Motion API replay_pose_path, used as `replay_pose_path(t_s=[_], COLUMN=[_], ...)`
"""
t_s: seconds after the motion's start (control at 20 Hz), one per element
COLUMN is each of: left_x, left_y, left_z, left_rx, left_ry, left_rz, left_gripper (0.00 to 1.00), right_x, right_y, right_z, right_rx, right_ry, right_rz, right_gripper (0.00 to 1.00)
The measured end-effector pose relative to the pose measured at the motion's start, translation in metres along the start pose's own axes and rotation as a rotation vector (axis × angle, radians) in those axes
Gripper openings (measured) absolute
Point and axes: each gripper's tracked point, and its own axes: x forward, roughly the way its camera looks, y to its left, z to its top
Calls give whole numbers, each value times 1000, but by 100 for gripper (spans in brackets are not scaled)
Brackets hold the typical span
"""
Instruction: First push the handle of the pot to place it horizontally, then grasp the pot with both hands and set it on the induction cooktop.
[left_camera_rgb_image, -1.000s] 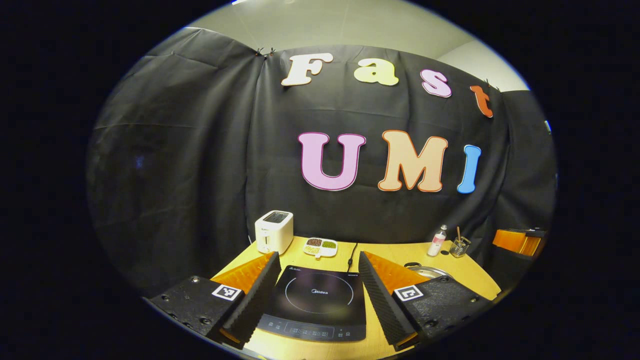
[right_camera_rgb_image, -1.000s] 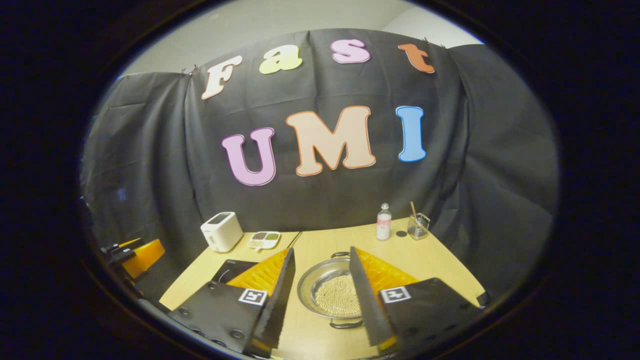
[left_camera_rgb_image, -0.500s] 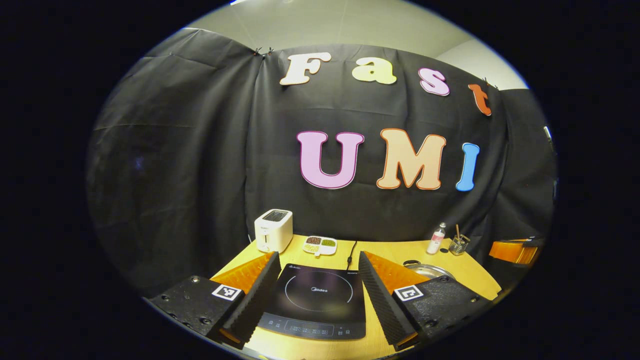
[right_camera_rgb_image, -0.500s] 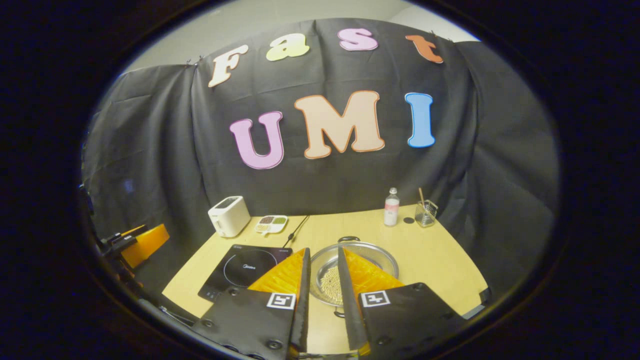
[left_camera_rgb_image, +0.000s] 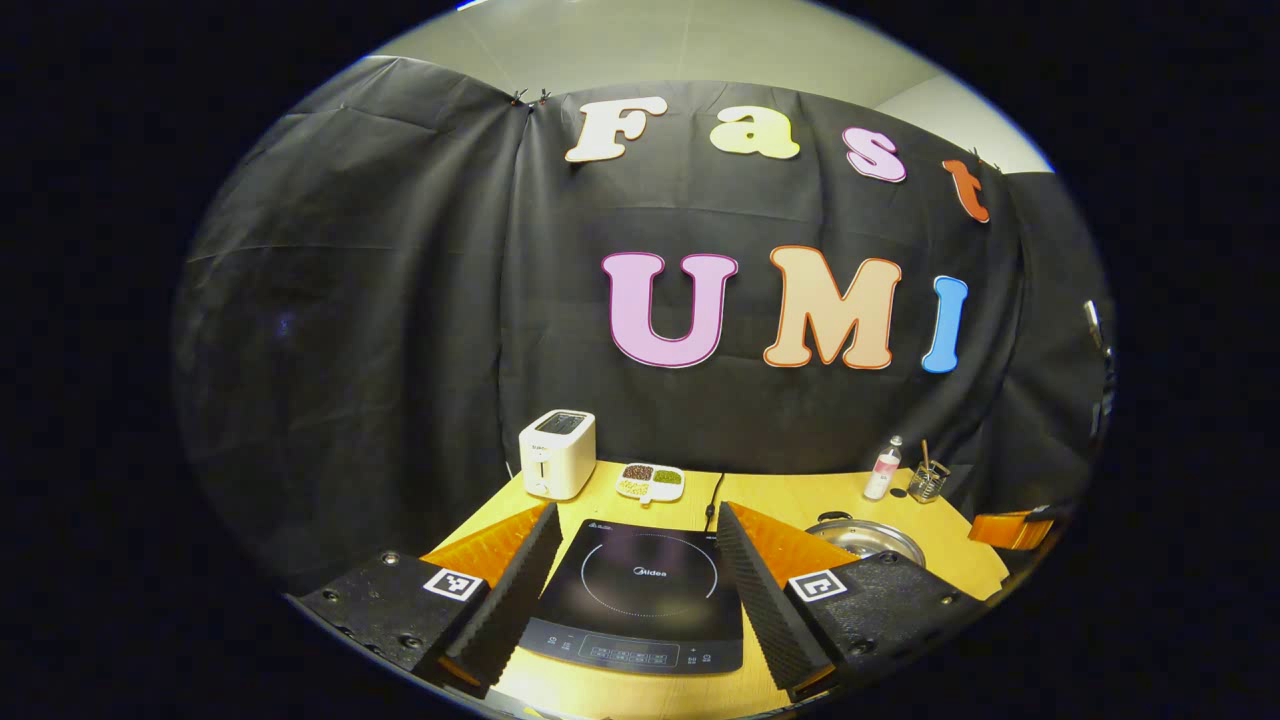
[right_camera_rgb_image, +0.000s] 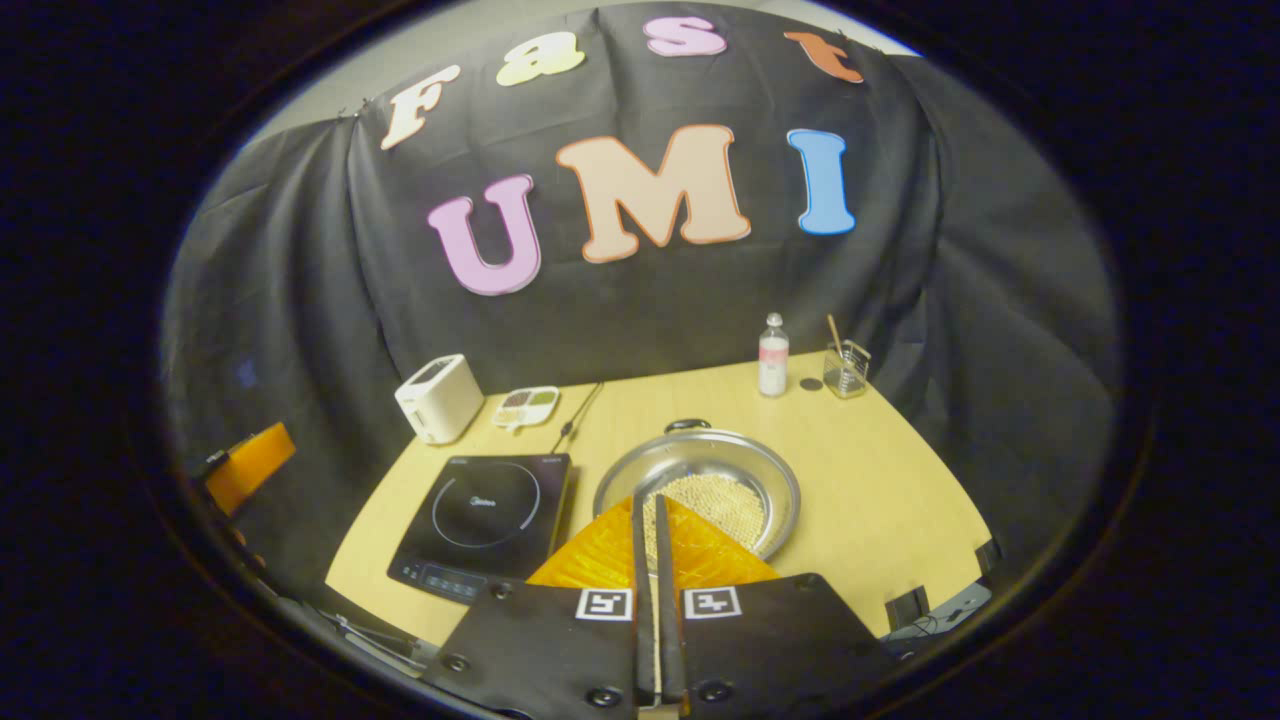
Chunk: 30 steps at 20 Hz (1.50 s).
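Observation:
The metal pot (right_camera_rgb_image: 700, 475) holds pale beads and sits on the wooden table to the right of the black induction cooktop (right_camera_rgb_image: 485, 520). Its far handle (right_camera_rgb_image: 688, 424) points at the back wall; the near handle is hidden under my fingers. My right gripper (right_camera_rgb_image: 648, 497) is shut with nothing seen between its fingers, its tips over the pot's near rim. In the left gripper view, my left gripper (left_camera_rgb_image: 636, 512) stands open above the cooktop (left_camera_rgb_image: 640, 590), which lies between its fingers. The pot (left_camera_rgb_image: 868, 538) shows to the right of it.
At the back of the table (right_camera_rgb_image: 900, 500) stand a white toaster (right_camera_rgb_image: 437, 398), a small divided dish (right_camera_rgb_image: 527, 405), a bottle (right_camera_rgb_image: 772, 355) and a glass (right_camera_rgb_image: 846, 368) with a stick. The cooktop's cord (right_camera_rgb_image: 578, 415) runs toward the wall.
My right gripper has gone from open to shut and has risen and drawn back, so the pot now lies ahead of its tips. The left gripper has barely moved.

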Motion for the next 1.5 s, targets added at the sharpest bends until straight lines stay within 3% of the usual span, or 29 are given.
replay_pose_path(t_s=[0.15,0.2,0.3,0.35,0.4,0.5,0.55,0.7,0.9,1.05,1.15,1.2,1.35,1.5], left_x=[2,2,5,7,8,11,12,18,23,27,28,29,31,33], left_y=[4,6,7,7,8,8,7,9,11,12,14,15,15,11], left_z=[-3,-4,-5,-7,-8,-9,-8,-11,-12,-15,-16,-17,-18,-19], left_rx=[2,2,3,6,7,11,12,14,7,3,2,2,-1,-1], left_ry=[6,9,15,19,23,27,27,38,51,62,69,72,80,85], left_rz=[14,19,25,27,28,30,31,40,56,71,82,89,104,105], left_gripper=[95,95,95,95,92,92,92,92,95,92,95,96,92,96], right_x=[15,20,29,34,37,42,45,56,71,83,89,92,96,100], right_y=[-10,-12,-15,-16,-15,-9,-8,3,15,19,17,16,12,6], right_z=[-35,-45,-66,-75,-86,-101,-109,-133,-156,-170,-178,-182,-187,-194], right_rx=[1,0,-5,-8,-7,-7,-15,-42,-42,-55,-48,-42,-26,-15], right_ry=[87,113,164,190,217,264,289,358,444,494,526,541,567,593], right_rz=[-18,-25,-31,-29,-24,-3,7,48,102,122,124,125,121,112], right_gripper=[5,0,5,0,5,0,5,5,5,5,0,5,5,5])
